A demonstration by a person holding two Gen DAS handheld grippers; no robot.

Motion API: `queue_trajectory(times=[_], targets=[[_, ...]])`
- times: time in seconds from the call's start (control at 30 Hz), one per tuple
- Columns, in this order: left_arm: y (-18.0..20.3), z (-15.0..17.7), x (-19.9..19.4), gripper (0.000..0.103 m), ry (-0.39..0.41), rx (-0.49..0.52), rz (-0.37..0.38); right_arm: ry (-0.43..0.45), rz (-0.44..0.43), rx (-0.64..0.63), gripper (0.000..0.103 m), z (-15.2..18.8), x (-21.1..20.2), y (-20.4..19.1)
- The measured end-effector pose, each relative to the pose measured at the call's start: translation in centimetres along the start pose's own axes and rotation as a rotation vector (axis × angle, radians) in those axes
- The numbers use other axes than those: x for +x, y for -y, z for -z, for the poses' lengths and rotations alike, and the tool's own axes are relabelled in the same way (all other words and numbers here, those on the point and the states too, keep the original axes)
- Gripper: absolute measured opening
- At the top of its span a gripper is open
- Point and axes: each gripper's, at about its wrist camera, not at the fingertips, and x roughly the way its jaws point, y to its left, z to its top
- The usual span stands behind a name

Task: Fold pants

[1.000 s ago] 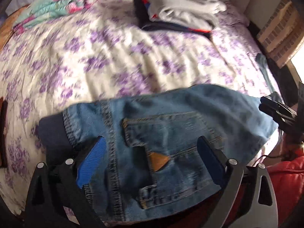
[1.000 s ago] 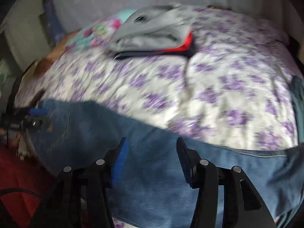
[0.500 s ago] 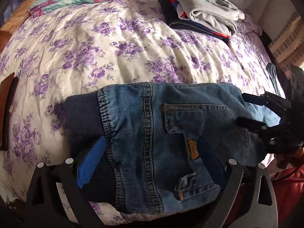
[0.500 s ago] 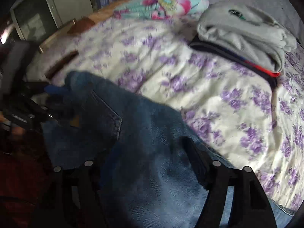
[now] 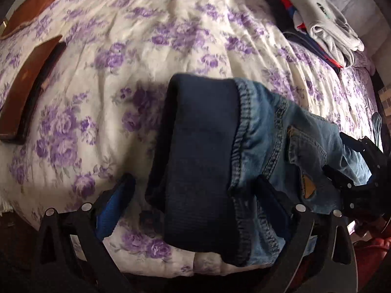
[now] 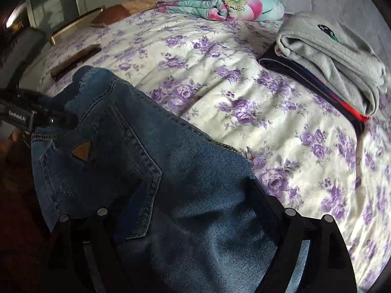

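Blue denim pants (image 5: 264,146) with a dark ribbed waistband (image 5: 200,161) lie at the near edge of a bed with a purple-flowered cover (image 5: 146,48). My left gripper (image 5: 195,200) is open, its fingers either side of the waistband end. In the right wrist view the pants (image 6: 151,175) show a back pocket with a tan triangle patch. My right gripper (image 6: 193,207) is open, its jaws wide over the seat of the pants. Each gripper shows at the edge of the other's view.
A stack of folded clothes with a grey sweatshirt (image 6: 337,56) on top sits at the far right of the bed. A rolled floral blanket (image 6: 220,5) lies at the head. Brown flat objects (image 5: 27,92) lie at the bed's left side. Something red (image 5: 371,256) is at lower right.
Both grippers have swung left along the pants. The left one now faces the waistband end, which has bunched up. The right one has come closer over the pocket.
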Motion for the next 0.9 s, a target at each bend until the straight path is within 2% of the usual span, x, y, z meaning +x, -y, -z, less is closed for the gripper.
queue_trajectory(times=[0.07, 0.13, 0.2, 0.27, 0.33, 0.4, 0.43, 0.47, 0.5, 0.53, 0.57, 0.6, 0.63, 0.67, 0.73, 0.83, 0.9], targets=[[1.0, -0.3, -0.5, 0.094, -0.017, 0.029, -0.018, 0.015, -0.027, 0.035, 0.083, -0.5, -1.6, 0.8], [1.7, -0.6, -2.2, 0.094, 0.05, 0.028, 0.011, 0.114, -0.023, 0.104, 0.083, -0.2, -4.6, 2.4], [2.1, -1.3, -3.9, 0.094, 0.122, 0.02, 0.055, 0.16, -0.027, 0.175, 0.083, 0.3, -6.6, 4.2], [3.3, -2.2, -5.6, 0.094, 0.191, 0.047, 0.089, 0.167, -0.014, 0.222, 0.083, 0.9, -7.0, 5.5], [4.5, -2.7, -6.2, 0.094, 0.22, 0.086, 0.148, 0.135, -0.033, 0.269, 0.083, 1.6, -6.0, 6.4], [5.9, -3.2, -4.9, 0.094, 0.166, 0.135, 0.207, 0.04, -0.101, 0.317, 0.084, 2.4, -3.2, 6.5], [6.7, -3.1, -3.4, 0.094, 0.108, 0.175, 0.191, -0.031, -0.103, 0.316, 0.086, 3.0, -1.3, 6.2], [7.4, -2.6, -1.2, 0.094, 0.04, 0.219, 0.145, -0.009, -0.056, 0.269, 0.087, 3.2, -0.8, 5.4], [7.9, -2.0, 0.4, 0.094, 0.009, 0.265, 0.076, 0.003, -0.018, 0.22, 0.087, 3.0, -1.0, 4.5], [8.5, -1.3, 0.7, 0.094, 0.023, 0.314, 0.028, -0.011, -0.007, 0.205, 0.085, 2.4, -1.2, 4.2], [9.4, -0.9, 0.2, 0.094, 0.047, 0.357, -0.007, 0.011, -0.038, 0.215, 0.081, 1.8, -2.0, 4.3], [10.0, -0.8, -0.5, 0.094, 0.057, 0.373, -0.008, 0.058, -0.087, 0.238, 0.08, 1.2, -2.9, 4.7], [10.0, -0.9, -1.2, 0.094, 0.067, 0.367, 0.017, 0.094, -0.126, 0.27, 0.075, 0.6, -3.5, 5.3], [9.9, -1.2, -2.0, 0.094, 0.087, 0.345, 0.059, 0.104, -0.155, 0.303, 0.059, -0.3, -3.5, 6.1], [9.3, -2.0, -3.5, 0.094, 0.126, 0.294, 0.138, 0.076, -0.204, 0.371, 0.039, -1.7, -2.1, 7.8], [9.0, -2.7, -3.8, 0.093, 0.115, 0.259, 0.209, -0.001, -0.224, 0.447, 0.036, -3.1, 0.7, 9.3], [9.4, -2.3, -3.0, 0.093, 0.081, 0.282, 0.26, -0.075, -0.251, 0.446, 0.029, -3.2, 2.3, 8.9]])
